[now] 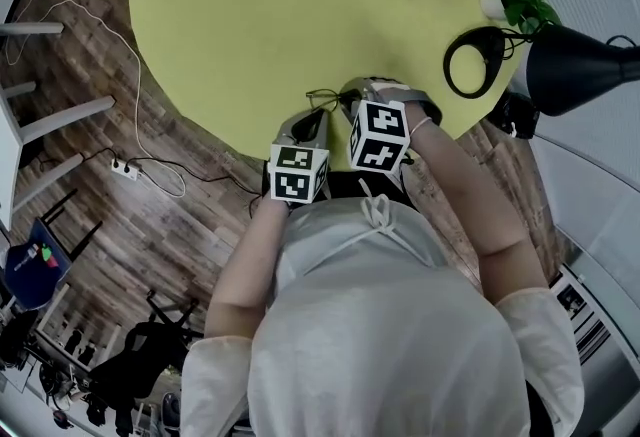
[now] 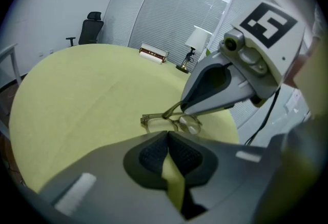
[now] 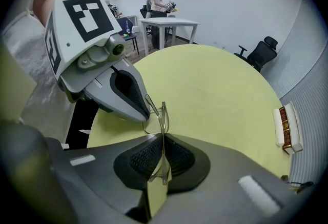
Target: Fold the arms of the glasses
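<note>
- Head view: The glasses (image 1: 325, 102) are at the near edge of the round yellow-green table (image 1: 250, 15), just in front of the person. The left gripper (image 1: 314, 119) and the right gripper (image 1: 350, 101) meet at them, one on each side. The glasses are too small here to tell how their arms stand.
- Left gripper view: The fingers of the left gripper (image 2: 168, 135) are pressed together with nothing between them; only the table shows through the gap below. Just beyond them, the glasses (image 2: 171, 121) appear to rest with the lenses low on the table. One arm rises obliquely into the tip of the right gripper (image 2: 183, 109).
- Right gripper view: The fingers of the right gripper (image 3: 163, 142) are clenched on this thin arm of the glasses (image 3: 163, 114). The tip of the left gripper (image 3: 145, 114) is close beside the frame; whether it touches cannot be told.
- Progress: The held arm does not lie flat against the lenses, so the folding seems to be under way and not finished. How the other arm stands cannot be told; probably at least one arm remains to be closed.
</note>
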Action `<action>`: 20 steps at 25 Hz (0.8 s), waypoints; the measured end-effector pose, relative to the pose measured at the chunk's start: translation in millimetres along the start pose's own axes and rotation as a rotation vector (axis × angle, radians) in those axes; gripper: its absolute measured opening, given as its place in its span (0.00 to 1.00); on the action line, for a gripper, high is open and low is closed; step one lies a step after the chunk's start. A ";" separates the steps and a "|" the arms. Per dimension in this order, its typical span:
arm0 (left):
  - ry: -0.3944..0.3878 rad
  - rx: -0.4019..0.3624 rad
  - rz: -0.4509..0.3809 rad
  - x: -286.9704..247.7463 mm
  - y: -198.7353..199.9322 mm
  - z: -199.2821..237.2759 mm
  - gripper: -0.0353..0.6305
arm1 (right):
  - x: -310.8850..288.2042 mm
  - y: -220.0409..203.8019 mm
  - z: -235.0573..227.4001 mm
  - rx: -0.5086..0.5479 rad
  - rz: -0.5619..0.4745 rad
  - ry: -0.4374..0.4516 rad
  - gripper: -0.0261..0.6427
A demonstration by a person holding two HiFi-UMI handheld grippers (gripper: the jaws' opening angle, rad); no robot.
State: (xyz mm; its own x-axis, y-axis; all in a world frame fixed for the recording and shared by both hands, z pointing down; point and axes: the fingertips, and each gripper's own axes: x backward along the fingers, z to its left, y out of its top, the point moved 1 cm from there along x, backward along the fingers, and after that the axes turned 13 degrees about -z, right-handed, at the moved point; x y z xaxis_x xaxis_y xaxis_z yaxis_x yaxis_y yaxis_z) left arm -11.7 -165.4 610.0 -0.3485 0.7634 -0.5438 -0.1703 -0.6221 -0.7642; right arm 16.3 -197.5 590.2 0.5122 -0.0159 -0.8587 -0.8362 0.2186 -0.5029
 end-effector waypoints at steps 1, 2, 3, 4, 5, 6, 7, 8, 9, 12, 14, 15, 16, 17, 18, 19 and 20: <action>-0.001 -0.001 -0.001 0.0 0.1 0.2 0.06 | -1.9 0.0 0.0 -0.005 0.001 0.004 0.06; -0.002 0.000 -0.001 -0.2 0.5 0.6 0.06 | -3.7 0.1 -0.3 -0.012 0.001 0.007 0.06; -0.003 0.002 -0.001 -0.3 1.1 1.1 0.06 | -5.5 0.4 -1.0 -0.021 0.000 0.009 0.06; -0.003 0.004 -0.001 -0.3 1.6 1.7 0.06 | -7.1 0.9 -1.7 -0.033 -0.001 0.008 0.06; -0.004 0.006 -0.001 -0.2 1.8 2.1 0.06 | -8.5 1.4 -2.4 -0.046 -0.003 0.006 0.06; -0.004 0.007 0.000 0.0 1.7 2.4 0.06 | -9.6 1.9 -3.1 -0.057 -0.006 0.003 0.06; -0.003 0.007 0.002 0.2 1.4 2.7 0.06 | -10.4 2.3 -3.8 -0.067 -0.010 0.000 0.06; -0.003 0.006 0.003 0.3 1.0 2.9 0.06 | -11.0 2.6 -4.6 -0.075 -0.014 -0.002 0.06; -0.003 0.005 0.005 0.3 0.6 3.2 0.06 | -11.7 2.7 -5.3 -0.083 -0.019 0.000 0.07; -0.005 -0.001 0.011 0.0 -0.5 3.3 0.06 | -13.3 3.2 -4.3 -0.113 -0.038 0.027 0.08; -0.005 -0.002 0.016 0.6 -0.6 3.8 0.06 | -13.8 4.0 -2.8 -0.136 -0.051 0.049 0.11; -0.003 -0.002 0.018 0.9 -0.6 4.1 0.06 | -14.1 4.3 -2.9 -0.147 -0.056 0.055 0.11; -0.002 0.000 0.020 1.0 -0.5 4.5 0.06 | -14.2 4.2 -3.5 -0.156 -0.060 0.057 0.11; -0.002 0.002 0.020 0.9 -0.4 4.7 0.06 | -14.2 4.1 -4.4 -0.163 -0.064 0.057 0.11; -0.002 0.004 0.020 1.0 -0.3 4.9 0.06 | -14.0 4.2 -5.5 -0.168 -0.067 0.056 0.11; -0.003 0.006 0.020 1.2 -0.2 5.2 0.06 | -13.5 4.7 -6.1 -0.169 -0.070 0.055 0.11; -0.003 0.007 0.020 1.6 -0.3 5.5 0.06 | -12.8 5.4 -6.4 -0.167 -0.074 0.054 0.11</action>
State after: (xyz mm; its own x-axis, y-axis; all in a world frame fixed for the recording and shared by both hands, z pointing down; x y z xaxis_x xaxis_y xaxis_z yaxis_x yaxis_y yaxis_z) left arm -17.2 -165.0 611.2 -0.3550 0.7499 -0.5582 -0.1699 -0.6389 -0.7503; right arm 3.9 -202.3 597.8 0.5664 -0.0794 -0.8203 -0.8196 0.0498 -0.5708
